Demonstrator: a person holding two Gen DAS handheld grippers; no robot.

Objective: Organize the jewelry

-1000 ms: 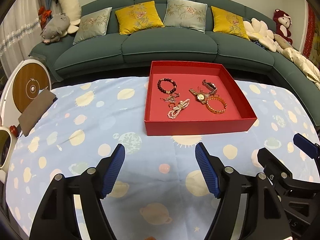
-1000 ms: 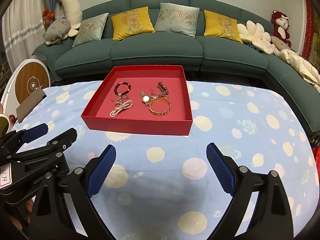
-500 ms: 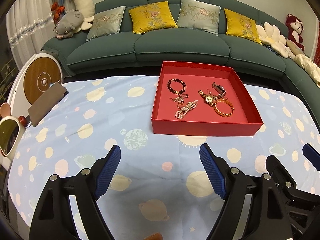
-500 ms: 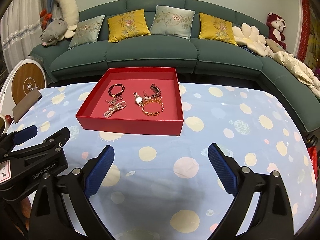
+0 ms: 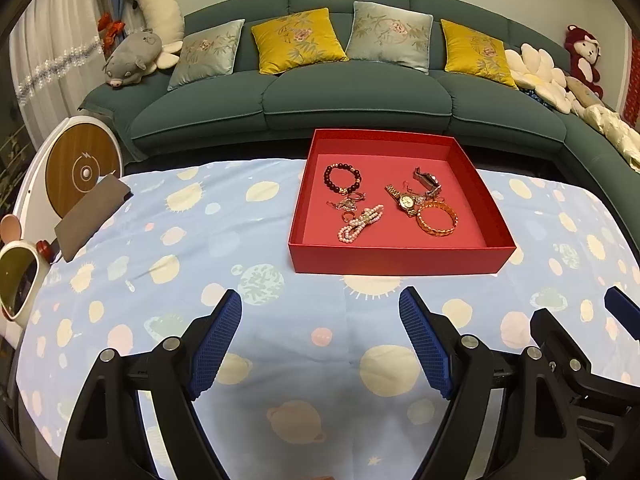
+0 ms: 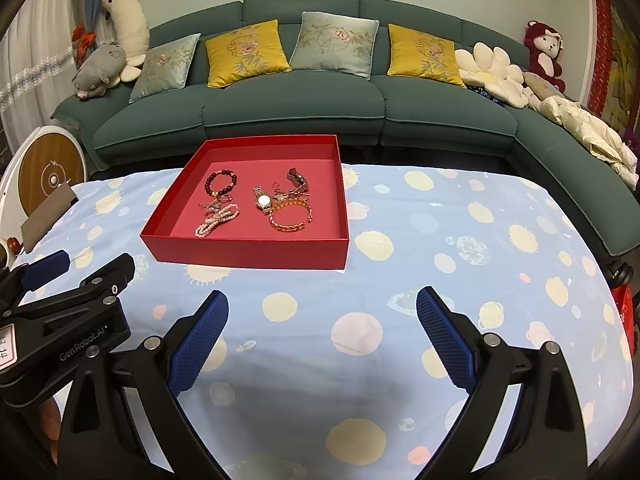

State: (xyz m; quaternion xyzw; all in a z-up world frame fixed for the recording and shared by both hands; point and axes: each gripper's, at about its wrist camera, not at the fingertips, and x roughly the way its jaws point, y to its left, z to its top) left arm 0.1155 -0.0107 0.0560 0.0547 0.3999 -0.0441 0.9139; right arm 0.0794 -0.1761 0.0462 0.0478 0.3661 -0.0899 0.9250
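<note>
At the bottom of each wrist view, the left gripper and the right gripper hang released, their blue ribbed fingers spread wide over the pale blue planet-print tablecloth and grasping nothing. Above them, near frame centre, sits the shallow red cardboard tray. It holds a dark beaded bracelet, a pink pearl strand, a gold wristwatch and an orange-gold bangle, with the teal sofa beyond.

Both fisheye views look forward and slightly down across the pale blue planet-print tablecloth toward the dark green fabric sofa. The shallow red cardboard tray lies ahead-right in the left view, ahead-left in the right; each apparently stands near the table's near edge.
</note>
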